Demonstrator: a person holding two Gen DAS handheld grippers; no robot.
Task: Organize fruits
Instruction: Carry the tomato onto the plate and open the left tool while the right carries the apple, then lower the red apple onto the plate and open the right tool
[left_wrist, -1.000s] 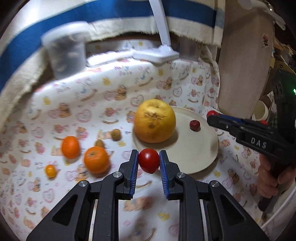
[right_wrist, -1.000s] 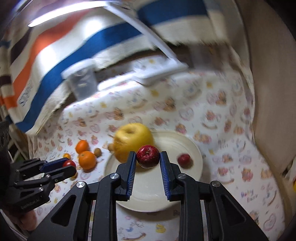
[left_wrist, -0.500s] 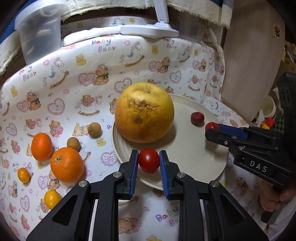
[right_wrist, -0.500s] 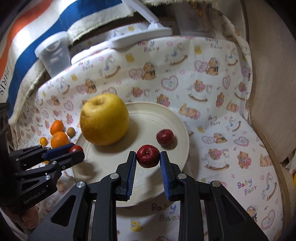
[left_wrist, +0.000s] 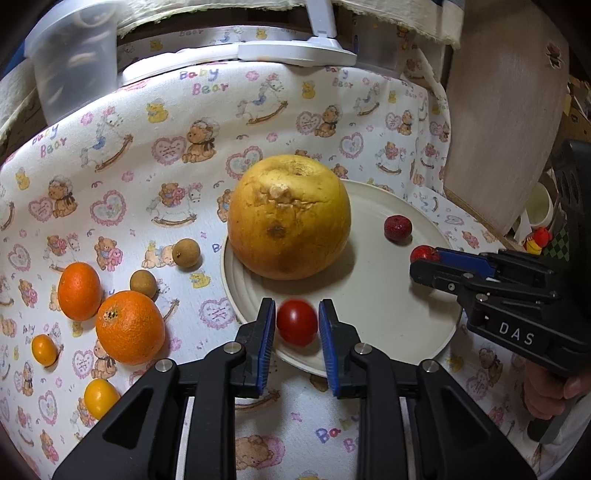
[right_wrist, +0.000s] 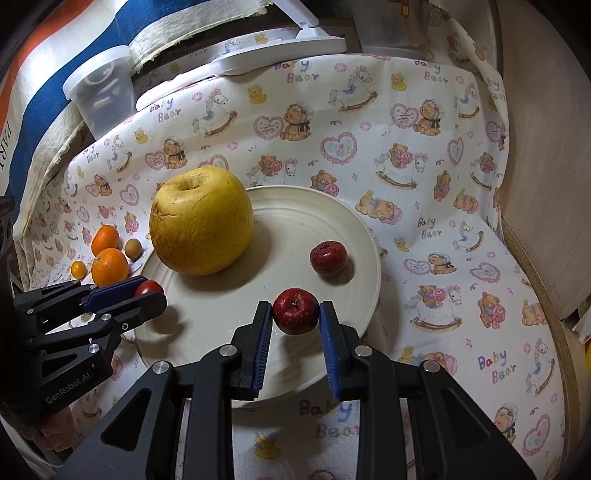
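Observation:
A cream plate (left_wrist: 388, 295) (right_wrist: 295, 229) holds a big yellow citrus fruit (left_wrist: 288, 218) (right_wrist: 201, 221) and a small dark red fruit (left_wrist: 398, 227) (right_wrist: 328, 258). My left gripper (left_wrist: 297, 310) (right_wrist: 147, 291) hangs over the plate's near-left rim. Its jaws are opening, and a red cherry tomato (left_wrist: 297, 322) sits between the pads with thin gaps on both sides. My right gripper (right_wrist: 295, 310) (left_wrist: 424, 258) is shut on a small red apple (right_wrist: 295, 312), low over the plate's near edge.
Left of the plate on the bear-print cloth lie two oranges (left_wrist: 129, 326) (left_wrist: 79, 291), two brown longans (left_wrist: 186, 252) and two small yellow fruits (left_wrist: 44, 350). A clear plastic tub (left_wrist: 74, 66) and a white lamp base (left_wrist: 295, 51) stand at the back. A wooden board (left_wrist: 506, 110) leans at the right.
Both grippers have sunk toward the plate with their fruits. The left pads have parted slightly from the tomato, which now looks blurred and lower between them.

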